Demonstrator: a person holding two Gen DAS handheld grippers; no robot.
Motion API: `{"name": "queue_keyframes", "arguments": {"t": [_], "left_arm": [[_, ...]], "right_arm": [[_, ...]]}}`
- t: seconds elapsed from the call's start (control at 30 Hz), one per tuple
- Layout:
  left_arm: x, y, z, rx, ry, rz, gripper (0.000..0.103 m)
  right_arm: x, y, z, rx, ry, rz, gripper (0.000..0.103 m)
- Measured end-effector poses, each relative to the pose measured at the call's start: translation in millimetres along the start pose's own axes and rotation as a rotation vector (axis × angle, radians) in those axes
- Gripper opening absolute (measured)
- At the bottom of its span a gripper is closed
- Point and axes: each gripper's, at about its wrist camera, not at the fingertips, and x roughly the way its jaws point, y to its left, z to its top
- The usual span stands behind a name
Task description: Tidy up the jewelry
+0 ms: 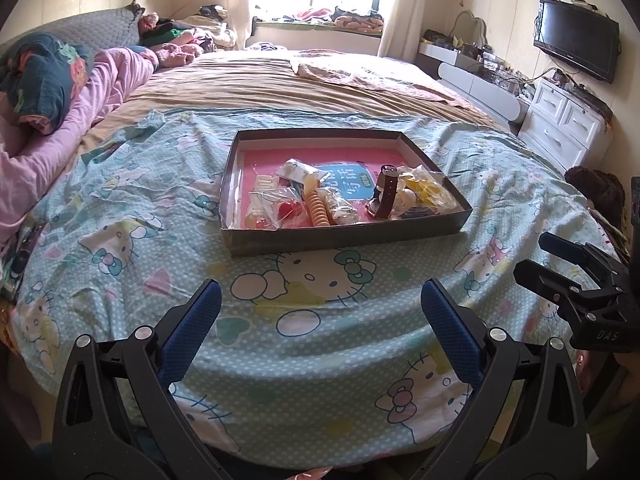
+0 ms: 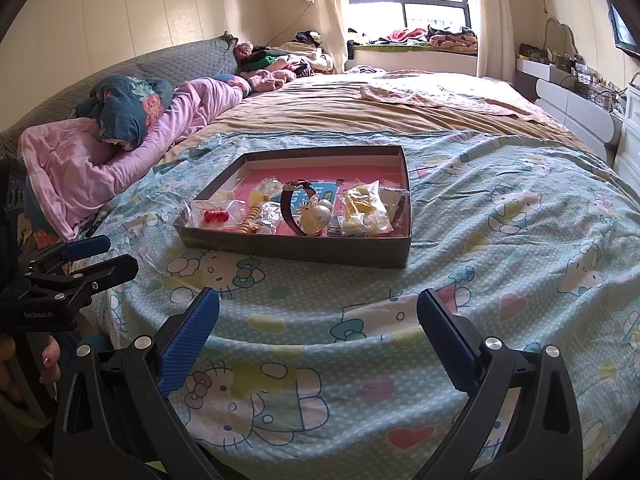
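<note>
— What do you get from the left wrist view?

— The left gripper (image 1: 321,304) hangs over the near edge of the bed (image 1: 280,88), jaws spread wide with nothing between them. Ahead of it, on the cartoon-cat bedsheet (image 1: 132,200), sits a shallow dark cardboard tray (image 1: 344,234) with a pink floor. Inside lie the jewelry pieces: a brown-strapped wristwatch (image 1: 386,192) standing on its edge, a beige spiral hair tie (image 1: 318,210), something small and red (image 1: 287,210) in a clear bag, and a bag of yellow bits (image 1: 426,192) at the right end. The right gripper (image 1: 576,268) shows at the right edge, beside the tray and apart from it.

— And from the right wrist?

— The right gripper (image 2: 318,302) is also gaping, empty, short of the tray (image 2: 296,250). The wristwatch (image 2: 294,204) stands near the middle, a pale pearly ornament (image 2: 316,216) just beside it, the yellow bag (image 2: 366,210) to the right. The left gripper (image 2: 94,258) pokes in from the left edge, a hand (image 2: 28,364) gripping its handle. A pink quilt (image 2: 120,148) is heaped along the far left side.
</note>
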Motion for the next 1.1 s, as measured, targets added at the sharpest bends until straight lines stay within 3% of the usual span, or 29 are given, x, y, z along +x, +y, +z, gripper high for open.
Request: {"name": "queue_keyframes", "arguments": {"t": [1.1], "left_arm": [[-4.1,1.0,4.4,-0.006,-0.004,0.025,0.093]], "right_arm": [[-3.7,2.1,0.5,-0.003,0.003,0.003,0.098]]}}
